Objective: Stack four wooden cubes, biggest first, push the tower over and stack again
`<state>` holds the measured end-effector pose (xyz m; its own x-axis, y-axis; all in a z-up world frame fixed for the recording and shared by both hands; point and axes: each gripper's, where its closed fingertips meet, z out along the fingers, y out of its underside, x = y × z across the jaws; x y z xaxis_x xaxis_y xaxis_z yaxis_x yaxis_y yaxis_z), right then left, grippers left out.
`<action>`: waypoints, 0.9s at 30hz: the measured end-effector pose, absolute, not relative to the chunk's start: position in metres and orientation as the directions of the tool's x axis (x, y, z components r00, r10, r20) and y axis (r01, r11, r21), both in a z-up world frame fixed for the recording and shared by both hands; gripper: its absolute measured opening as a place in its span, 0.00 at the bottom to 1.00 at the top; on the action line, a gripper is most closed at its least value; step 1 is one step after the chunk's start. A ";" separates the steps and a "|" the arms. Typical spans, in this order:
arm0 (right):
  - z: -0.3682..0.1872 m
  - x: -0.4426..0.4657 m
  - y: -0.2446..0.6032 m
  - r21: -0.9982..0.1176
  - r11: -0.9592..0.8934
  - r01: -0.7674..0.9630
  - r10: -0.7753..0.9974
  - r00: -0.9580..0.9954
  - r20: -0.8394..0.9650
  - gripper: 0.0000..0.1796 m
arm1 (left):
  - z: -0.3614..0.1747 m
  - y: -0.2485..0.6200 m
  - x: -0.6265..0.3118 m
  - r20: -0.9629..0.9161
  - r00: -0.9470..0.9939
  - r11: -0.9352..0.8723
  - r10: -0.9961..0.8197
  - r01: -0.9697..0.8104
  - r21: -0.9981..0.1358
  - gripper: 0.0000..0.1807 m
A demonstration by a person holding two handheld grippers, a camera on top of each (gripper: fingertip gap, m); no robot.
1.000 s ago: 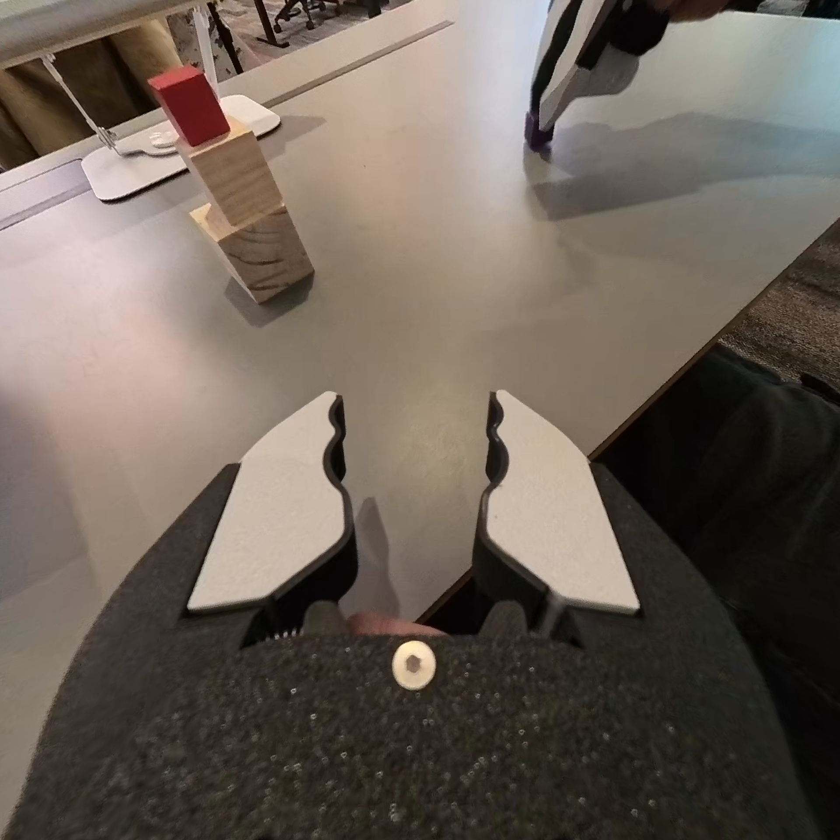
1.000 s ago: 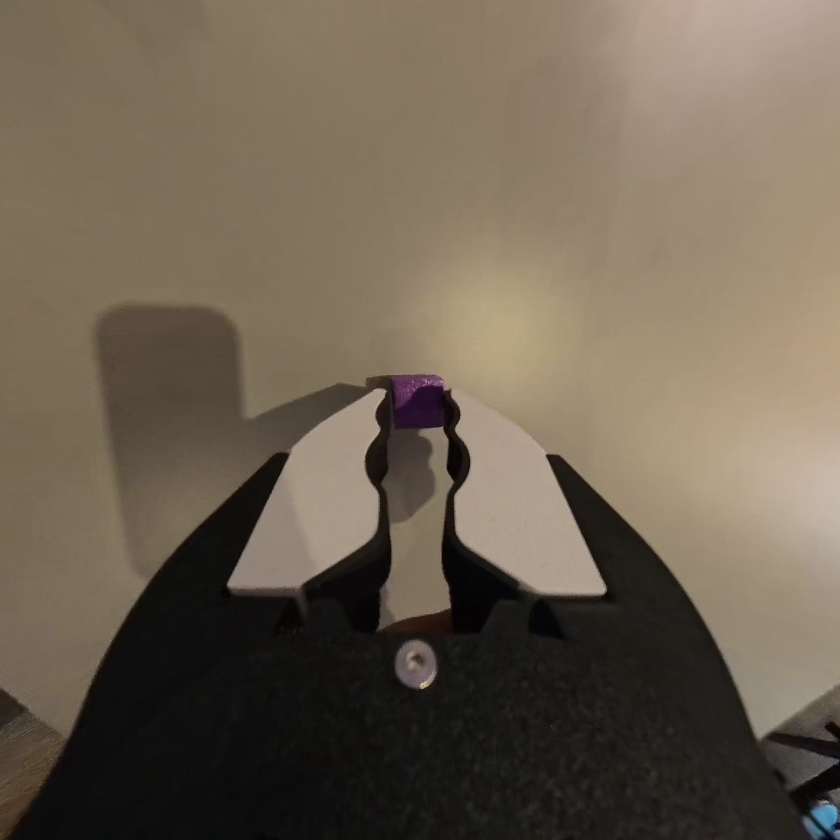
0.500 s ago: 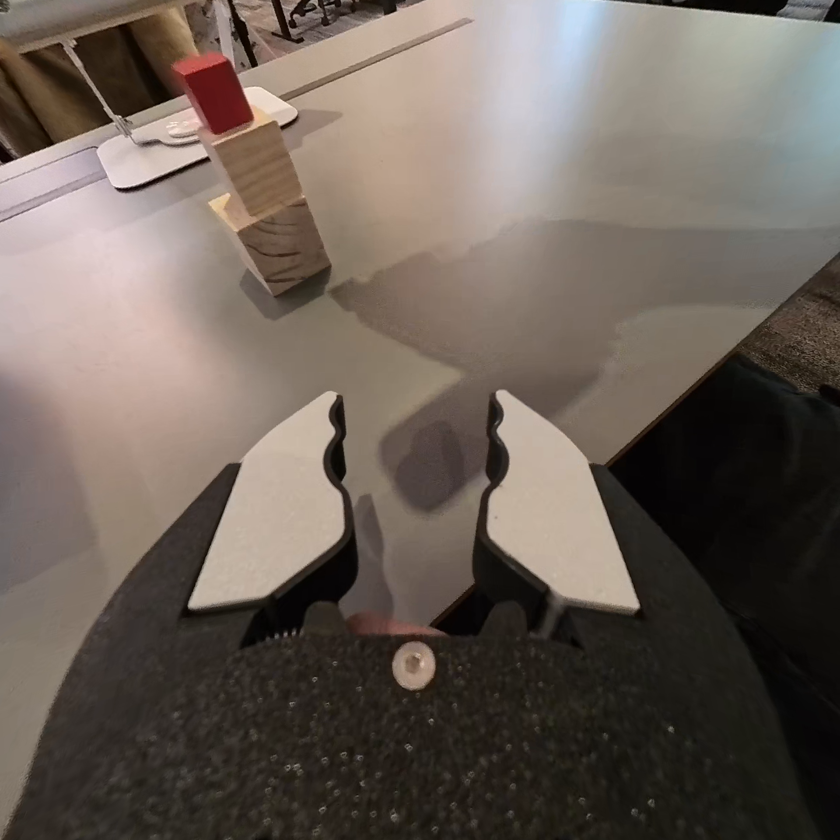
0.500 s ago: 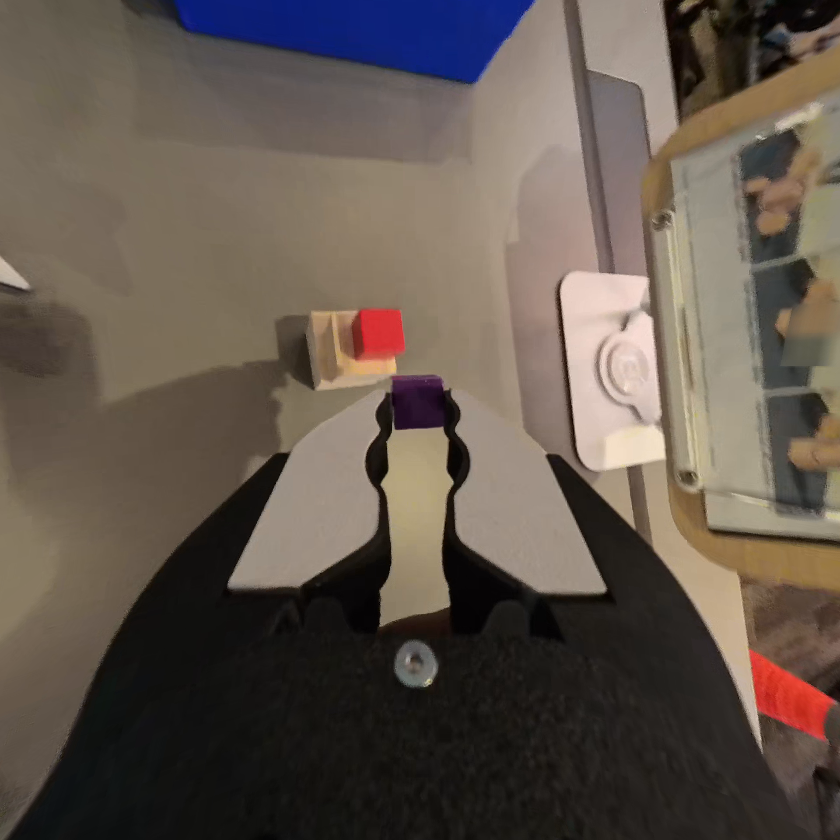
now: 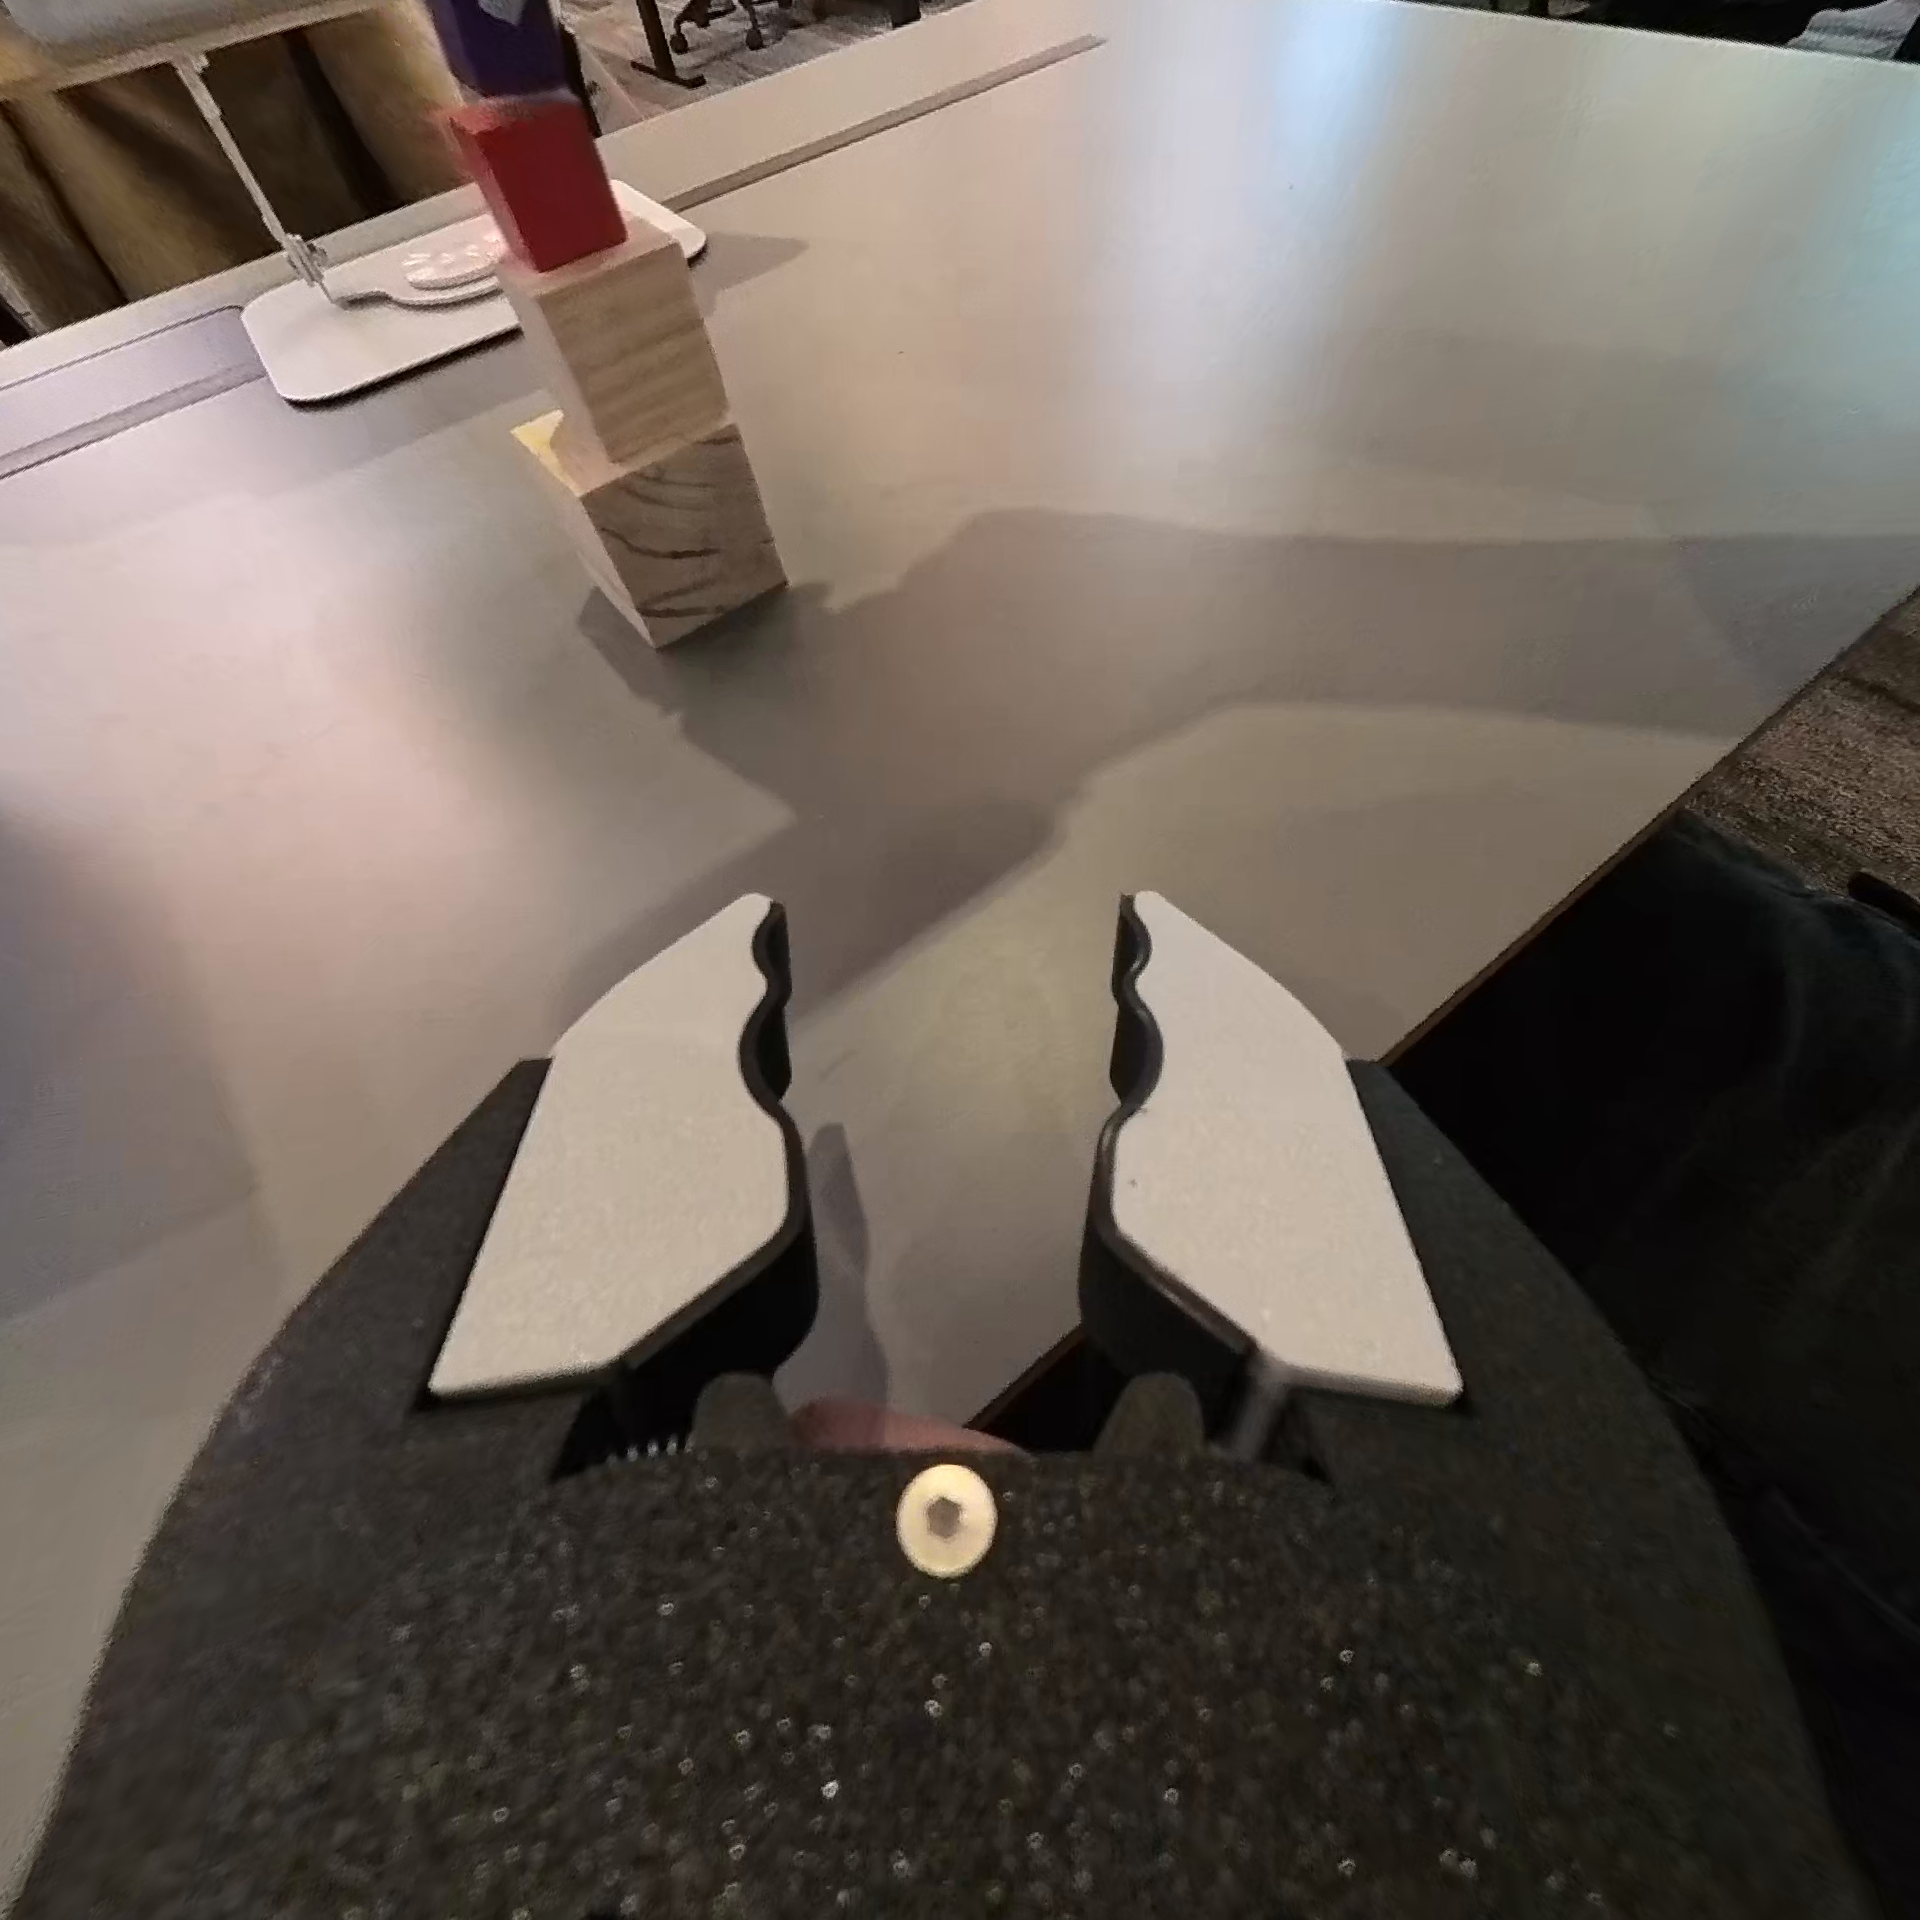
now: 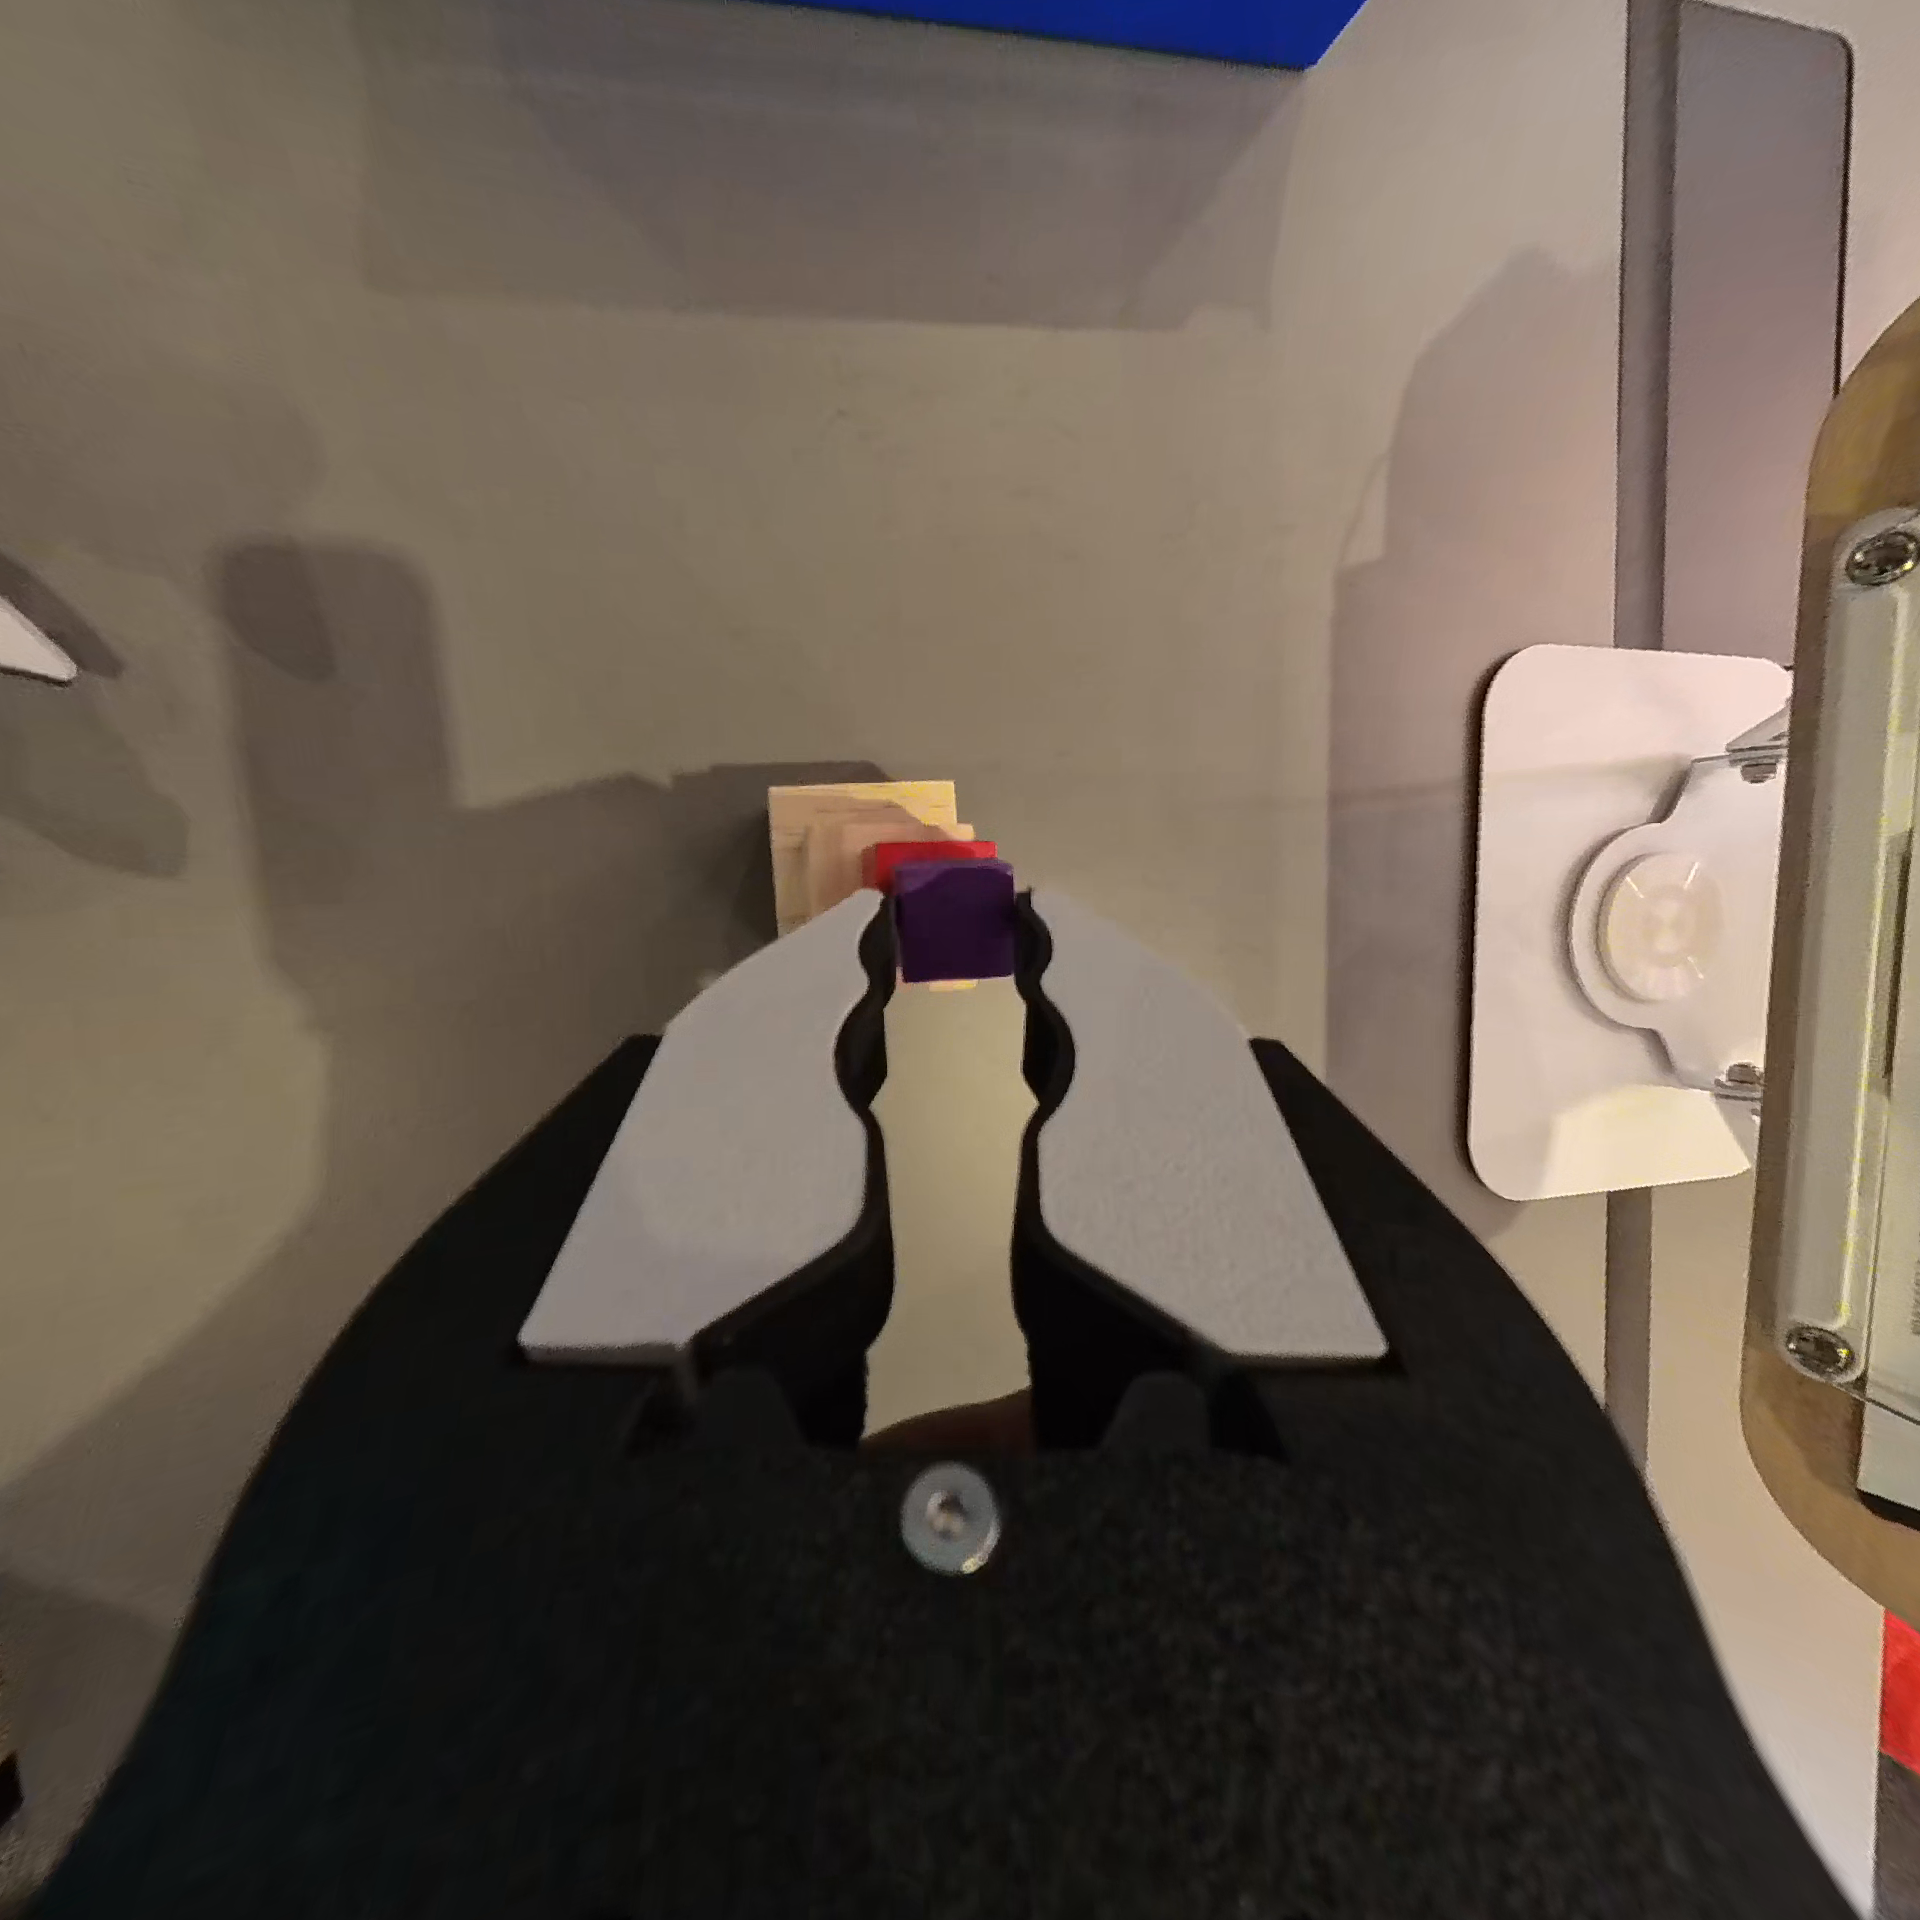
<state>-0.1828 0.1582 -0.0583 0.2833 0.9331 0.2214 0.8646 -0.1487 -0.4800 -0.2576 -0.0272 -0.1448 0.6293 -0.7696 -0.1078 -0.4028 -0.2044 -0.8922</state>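
Right now the purple cube [image 6: 954, 928], the smallest of the four, is pinched at the very tips of the right hand-held gripper [image 6: 954, 935], which points steeply down over the tower. A tip hold like this leaves the cube's underside free, so I judge it can be set down without the fingers knocking the cubes below. Directly beneath it sits the red cube [image 6: 930, 858], and in the left wrist view the purple cube [image 5: 504, 42] hangs just over the red cube [image 5: 545, 187]; whether they already touch I cannot tell, since that part is blurred.

Under the red cube comes a pale wooden cube [image 5: 623, 348], and the largest wooden cube [image 5: 681, 556] rests on the grey table [image 5: 1247, 416]. The cubes are twisted a little against one another and the upper ones sit toward one side, so the tower looks easy to upset; a gentle release seems wise.

The left hand-held gripper [image 5: 951, 1039] is spread wide and holds nothing, low over the near table edge and well apart from the tower, probably kept out of the way. Beyond the tower a white stand base [image 5: 343, 332] lies on the table.
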 end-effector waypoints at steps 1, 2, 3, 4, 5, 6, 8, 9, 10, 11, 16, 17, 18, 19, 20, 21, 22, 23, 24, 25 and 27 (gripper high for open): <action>-0.059 -0.183 0.159 -0.478 -0.156 0.865 0.933 0.288 0.216 0.12 | -0.145 -0.027 -0.258 -0.105 0.631 -0.208 -0.769 -0.401 -0.892 0.33; -0.060 -0.182 0.159 -0.472 -0.160 0.867 0.932 0.290 0.217 0.12 | -0.146 -0.026 -0.259 -0.102 0.632 -0.212 -0.768 -0.401 -0.891 0.33; -0.059 -0.182 0.161 -0.474 -0.155 0.867 0.929 0.292 0.229 0.13 | -0.146 -0.026 -0.259 -0.100 0.633 -0.215 -0.767 -0.401 -0.890 0.33; -0.056 -0.183 0.160 -0.484 -0.151 0.862 0.928 0.293 0.232 0.15 | -0.146 -0.026 -0.260 -0.098 0.634 -0.217 -0.767 -0.400 -0.890 0.33; -0.052 -0.183 0.158 -0.496 -0.151 0.855 0.928 0.296 0.228 0.17 | -0.146 -0.026 -0.260 -0.099 0.635 -0.217 -0.767 -0.401 -0.890 0.33; -0.046 -0.184 0.156 -0.515 -0.147 0.844 0.925 0.302 0.231 0.17 | -0.146 -0.026 -0.260 -0.100 0.635 -0.216 -0.766 -0.401 -0.890 0.33; -0.029 -0.183 0.151 -0.562 -0.125 0.818 0.910 0.320 0.263 0.18 | -0.145 -0.026 -0.260 -0.102 0.636 -0.213 -0.765 -0.401 -0.891 0.33; -0.020 -0.183 0.146 -0.589 -0.105 0.801 0.904 0.324 0.280 0.18 | -0.145 -0.026 -0.260 -0.102 0.635 -0.214 -0.766 -0.401 -0.891 0.33; -0.014 -0.181 0.138 -0.606 -0.083 0.791 0.899 0.321 0.296 0.17 | -0.145 -0.026 -0.260 -0.102 0.635 -0.214 -0.766 -0.401 -0.891 0.33; -0.011 -0.178 0.130 -0.608 -0.060 0.792 0.896 0.311 0.318 0.17 | -0.146 -0.026 -0.259 -0.102 0.634 -0.214 -0.767 -0.402 -0.890 0.33; -0.038 -0.141 0.094 -0.451 -0.008 0.893 0.873 0.226 0.432 0.15 | -0.147 -0.028 -0.257 -0.107 0.626 -0.209 -0.773 -0.410 -0.888 0.33; -0.047 -0.133 0.086 -0.434 -0.023 0.901 0.884 0.221 0.411 0.15 | -0.147 -0.028 -0.257 -0.107 0.624 -0.208 -0.774 -0.410 -0.888 0.33; -0.057 -0.127 0.079 -0.429 -0.033 0.902 0.899 0.215 0.382 0.15 | -0.147 -0.028 -0.256 -0.108 0.622 -0.206 -0.775 -0.411 -0.888 0.33; -0.067 -0.121 0.073 -0.427 -0.047 0.903 0.908 0.216 0.358 0.15 | -0.147 -0.028 -0.256 -0.110 0.622 -0.205 -0.775 -0.413 -0.887 0.33; -0.076 -0.115 0.069 -0.424 -0.062 0.904 0.909 0.226 0.349 0.15 | -0.146 -0.027 -0.256 -0.111 0.623 -0.204 -0.775 -0.412 -0.888 0.33; -0.084 -0.108 0.066 -0.415 -0.078 0.906 0.909 0.236 0.345 0.15 | -0.146 -0.027 -0.256 -0.110 0.624 -0.205 -0.774 -0.410 -0.889 0.33; -0.093 -0.102 0.062 -0.406 -0.093 0.909 0.909 0.244 0.337 0.15 | -0.145 -0.027 -0.255 -0.107 0.625 -0.206 -0.773 -0.407 -0.890 0.33; -0.100 -0.098 0.058 -0.405 -0.105 0.908 0.911 0.251 0.328 0.15 | -0.144 -0.027 -0.254 -0.102 0.625 -0.209 -0.774 -0.403 -0.891 0.33; -0.106 -0.095 0.054 -0.408 -0.114 0.906 0.912 0.258 0.318 0.15 | -0.144 -0.027 -0.254 -0.096 0.625 -0.211 -0.775 -0.400 -0.892 0.33; -0.111 -0.092 0.051 -0.407 -0.119 0.905 0.913 0.261 0.312 0.15 | -0.143 -0.028 -0.253 -0.092 0.625 -0.213 -0.775 -0.397 -0.893 0.33; -0.117 -0.087 0.048 -0.397 -0.113 0.911 0.913 0.253 0.321 0.12 | -0.143 -0.029 -0.251 -0.090 0.622 -0.214 -0.778 -0.397 -0.893 0.33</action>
